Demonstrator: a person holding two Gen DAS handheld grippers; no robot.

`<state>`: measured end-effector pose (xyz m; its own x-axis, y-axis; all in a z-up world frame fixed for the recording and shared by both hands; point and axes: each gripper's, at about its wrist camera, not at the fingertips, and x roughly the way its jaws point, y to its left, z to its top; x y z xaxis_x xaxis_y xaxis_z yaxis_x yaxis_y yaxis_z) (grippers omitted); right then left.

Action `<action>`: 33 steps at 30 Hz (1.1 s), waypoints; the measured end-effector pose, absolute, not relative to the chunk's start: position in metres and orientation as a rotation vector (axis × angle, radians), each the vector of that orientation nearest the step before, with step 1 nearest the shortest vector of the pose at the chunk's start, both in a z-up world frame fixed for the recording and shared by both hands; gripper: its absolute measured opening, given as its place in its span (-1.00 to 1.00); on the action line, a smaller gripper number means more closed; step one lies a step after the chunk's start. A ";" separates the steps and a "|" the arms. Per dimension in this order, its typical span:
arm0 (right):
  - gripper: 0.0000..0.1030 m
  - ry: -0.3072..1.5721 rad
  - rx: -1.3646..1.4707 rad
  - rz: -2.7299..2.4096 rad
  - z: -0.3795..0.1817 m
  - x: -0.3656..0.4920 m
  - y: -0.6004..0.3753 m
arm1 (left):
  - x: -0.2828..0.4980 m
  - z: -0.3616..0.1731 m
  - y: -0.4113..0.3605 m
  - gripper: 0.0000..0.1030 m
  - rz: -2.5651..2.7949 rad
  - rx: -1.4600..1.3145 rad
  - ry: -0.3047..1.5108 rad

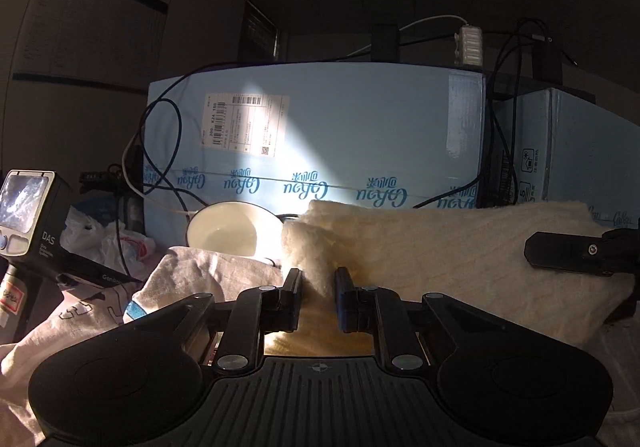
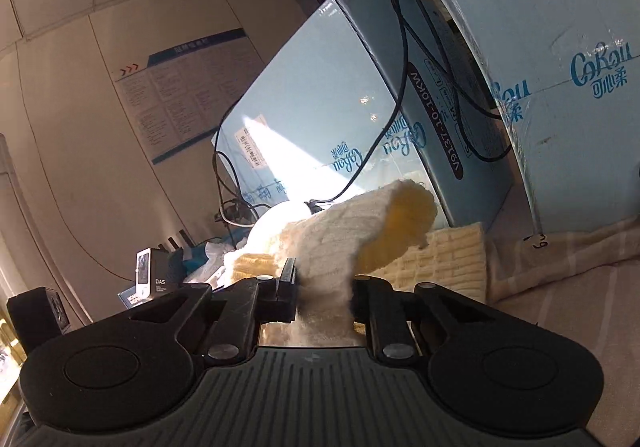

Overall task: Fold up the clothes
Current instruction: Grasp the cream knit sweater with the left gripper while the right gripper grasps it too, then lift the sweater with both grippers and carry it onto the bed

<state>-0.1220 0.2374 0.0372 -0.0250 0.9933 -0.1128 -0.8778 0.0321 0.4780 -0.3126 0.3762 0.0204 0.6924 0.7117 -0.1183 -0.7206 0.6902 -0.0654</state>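
Both grippers, left [image 1: 316, 289] and right [image 2: 322, 287], clamped on cream fuzzy knit garment [image 1: 440, 247].
Mid-fold probably, lower centre; needs carrying edge over evenly.

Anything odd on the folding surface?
Yes: a white bowl lies tipped on its side among the clothes, just behind the cream knit both grippers hold. Cables dangle loose beside it.

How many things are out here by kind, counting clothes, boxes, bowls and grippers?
Clothes: 2, cream knit sweater and grey printed garment
Blue cardboard boxes: 2, large box and second box
Bowls: 1, white bowl
Grippers: 2, left gripper and right gripper, each clamped on the sweater
Total: 7
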 end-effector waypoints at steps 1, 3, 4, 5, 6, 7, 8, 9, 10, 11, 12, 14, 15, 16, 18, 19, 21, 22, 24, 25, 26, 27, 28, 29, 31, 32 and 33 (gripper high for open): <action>-0.73 0.441 0.310 1.555 0.047 -0.129 0.229 | -0.318 0.025 0.369 -0.70 0.799 -0.092 0.040; -0.73 0.347 0.331 1.602 0.068 -0.143 0.211 | -0.330 0.037 0.350 -0.70 0.788 -0.055 -0.055; -0.74 0.306 0.344 1.615 0.077 -0.149 0.200 | -0.336 0.043 0.341 -0.70 0.783 -0.037 -0.100; -0.74 0.268 0.356 1.627 0.087 -0.155 0.190 | -0.341 0.050 0.332 -0.71 0.776 -0.026 -0.141; -0.74 0.242 0.365 1.633 0.095 -0.158 0.181 | -0.346 0.056 0.323 -0.72 0.768 -0.018 -0.180; -0.74 0.218 0.373 1.634 0.104 -0.160 0.169 | -0.351 0.065 0.311 -0.73 0.750 -0.009 -0.222; -0.74 0.194 0.380 1.632 0.113 -0.162 0.159 | -0.356 0.074 0.300 -0.74 0.730 0.000 -0.258; -0.74 0.179 0.386 1.628 0.122 -0.162 0.147 | -0.360 0.081 0.289 -0.75 0.708 0.007 -0.288; -0.74 0.165 0.393 1.625 0.130 -0.162 0.135 | -0.363 0.087 0.279 -0.75 0.683 0.010 -0.311; -0.74 0.152 0.399 1.621 0.139 -0.161 0.123 | -0.366 0.093 0.269 -0.75 0.657 0.011 -0.331; -0.74 0.139 0.399 1.611 0.146 -0.161 0.109 | -0.368 0.098 0.259 -0.75 0.625 0.012 -0.346; -0.74 0.117 0.390 1.573 0.157 -0.159 0.083 | -0.369 0.105 0.239 -0.75 0.562 0.013 -0.359; -0.74 0.108 0.380 1.545 0.159 -0.158 0.070 | -0.369 0.107 0.229 -0.75 0.529 0.013 -0.359; -0.74 0.100 0.370 1.517 0.161 -0.156 0.058 | -0.369 0.109 0.218 -0.75 0.497 0.009 -0.360; -0.74 0.083 0.350 1.461 0.166 -0.153 0.032 | -0.367 0.110 0.197 -0.75 0.445 0.026 -0.361; -0.74 0.075 0.341 1.433 0.168 -0.152 0.020 | -0.364 0.111 0.187 -0.75 0.427 0.053 -0.358; -0.73 0.058 0.321 1.376 0.172 -0.149 -0.006 | -0.346 0.112 0.173 -0.75 0.406 0.094 -0.326; -0.73 0.050 0.311 1.348 0.174 -0.148 -0.018 | -0.335 0.113 0.169 -0.76 0.393 0.093 -0.307; -0.73 0.061 0.298 1.284 0.174 -0.139 -0.030 | -0.312 0.114 0.162 -0.77 0.371 0.086 -0.269; -0.73 0.066 0.288 1.250 0.172 -0.133 -0.034 | -0.304 0.113 0.156 -0.77 0.371 0.091 -0.255; -0.73 0.070 0.278 1.216 0.169 -0.127 -0.038 | -0.300 0.112 0.150 -0.78 0.364 0.092 -0.244; -0.73 0.090 0.287 1.198 0.166 -0.121 -0.042 | -0.297 0.110 0.142 -0.78 0.352 0.098 -0.233; -0.73 0.114 0.301 1.183 0.162 -0.116 -0.047 | -0.297 0.107 0.136 -0.78 0.340 0.104 -0.220; -0.73 0.118 0.306 1.170 0.157 -0.113 -0.054 | -0.296 0.104 0.130 -0.78 0.327 0.109 -0.206; -0.73 0.113 0.308 1.154 0.149 -0.111 -0.067 | -0.296 0.096 0.122 -0.77 0.297 0.107 -0.165; -0.72 0.131 0.298 1.148 0.143 -0.111 -0.073 | -0.296 0.091 0.120 -0.77 0.278 0.095 -0.131; -0.72 0.153 0.286 1.142 0.136 -0.111 -0.079 | -0.299 0.084 0.117 -0.77 0.252 0.075 -0.093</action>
